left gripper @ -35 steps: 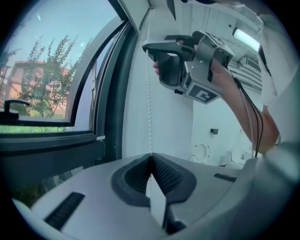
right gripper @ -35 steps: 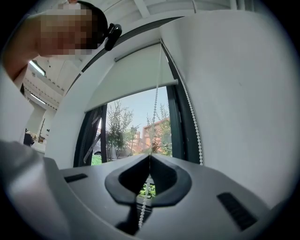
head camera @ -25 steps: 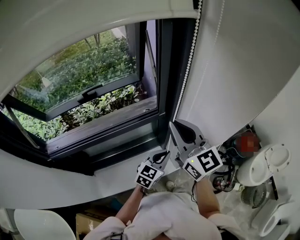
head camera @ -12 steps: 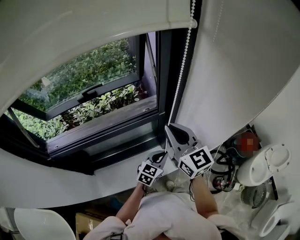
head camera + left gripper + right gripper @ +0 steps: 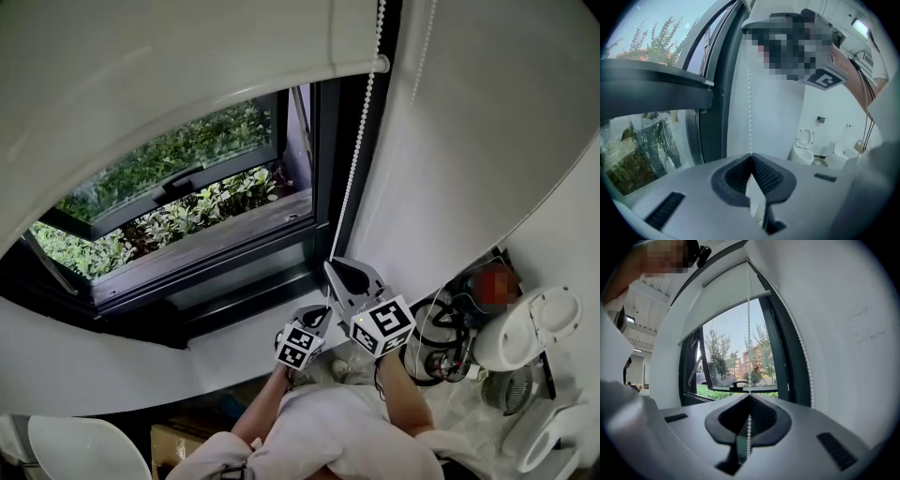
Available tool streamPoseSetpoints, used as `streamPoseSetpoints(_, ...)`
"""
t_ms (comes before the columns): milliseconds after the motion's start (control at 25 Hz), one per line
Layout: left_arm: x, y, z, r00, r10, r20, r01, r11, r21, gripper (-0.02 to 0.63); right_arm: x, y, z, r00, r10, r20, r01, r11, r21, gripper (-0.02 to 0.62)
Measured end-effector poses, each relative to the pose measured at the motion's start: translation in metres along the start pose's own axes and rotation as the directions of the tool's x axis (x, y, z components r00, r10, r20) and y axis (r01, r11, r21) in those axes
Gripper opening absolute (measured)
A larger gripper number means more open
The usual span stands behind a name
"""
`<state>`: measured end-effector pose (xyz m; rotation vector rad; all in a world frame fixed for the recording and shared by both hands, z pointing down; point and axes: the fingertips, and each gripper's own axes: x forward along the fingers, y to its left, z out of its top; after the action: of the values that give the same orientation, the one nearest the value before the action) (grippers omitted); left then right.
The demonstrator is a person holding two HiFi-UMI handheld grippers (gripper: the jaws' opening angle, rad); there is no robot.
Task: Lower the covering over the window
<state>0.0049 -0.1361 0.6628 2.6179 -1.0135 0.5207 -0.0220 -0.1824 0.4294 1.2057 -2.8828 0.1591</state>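
A white roller blind (image 5: 187, 56) covers the top of the window, its bottom bar (image 5: 356, 67) just under the frame's upper edge. A white bead chain (image 5: 352, 178) hangs down the window's right side. My right gripper (image 5: 331, 266) is shut on that bead chain (image 5: 749, 324); beads also hang behind its closed tips (image 5: 749, 395). Just below it, my left gripper (image 5: 328, 309) is shut too, and the chain (image 5: 749, 108) runs straight up from its closed tips (image 5: 750, 155). A second strand (image 5: 801, 352) of the chain hangs free along the wall.
The window sash (image 5: 183, 183) is tilted open, with green bushes outside. A white wall stands right of the window. Below right are a toilet (image 5: 525, 328), a small fan (image 5: 511, 389) and a tangle of cables (image 5: 436, 347).
Both grippers have sunk down along the chain together. The blind's bottom bar has come lower over the glass.
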Motion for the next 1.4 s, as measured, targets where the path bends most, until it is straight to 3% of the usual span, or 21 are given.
streamPoseSetpoints(600, 0.015, -0.004, -0.072, 0.994, -0.02, -0.108, 0.014, 0.998, -0.057, 0.015, 0.0, 0.0, -0.075, 0.99, 0.019, -0.142, -0.009, 0.998, 0.065, -0.005)
streamPoseSetpoints(800, 0.011, -0.005, -0.079, 0.996, -0.014, -0.088, 0.009, 0.998, -0.06, 0.017, -0.001, 0.0, -0.084, 0.989, 0.022, -0.149, -0.01, 0.997, 0.081, -0.003)
streamPoseSetpoints(960, -0.004, -0.008, -0.062, 0.999, -0.003, -0.051, 0.0, 0.999, -0.054, 0.024, -0.002, 0.0, -0.083, 0.989, 0.026, -0.147, -0.014, 0.996, 0.083, -0.005)
streamPoseSetpoints(1120, -0.023, -0.007, -0.031, 1.0, -0.006, 0.006, 0.006, 0.998, -0.056, 0.104, -0.002, 0.001, -0.083, 0.989, 0.033, -0.144, -0.021, 0.996, 0.084, -0.003)
streamPoseSetpoints(1400, -0.071, 0.004, 0.062, 0.989, 0.01, 0.149, -0.009, 1.0, -0.007, 0.106, -0.003, 0.001, -0.084, 0.989, 0.033, -0.143, -0.021, 0.996, 0.086, -0.003)
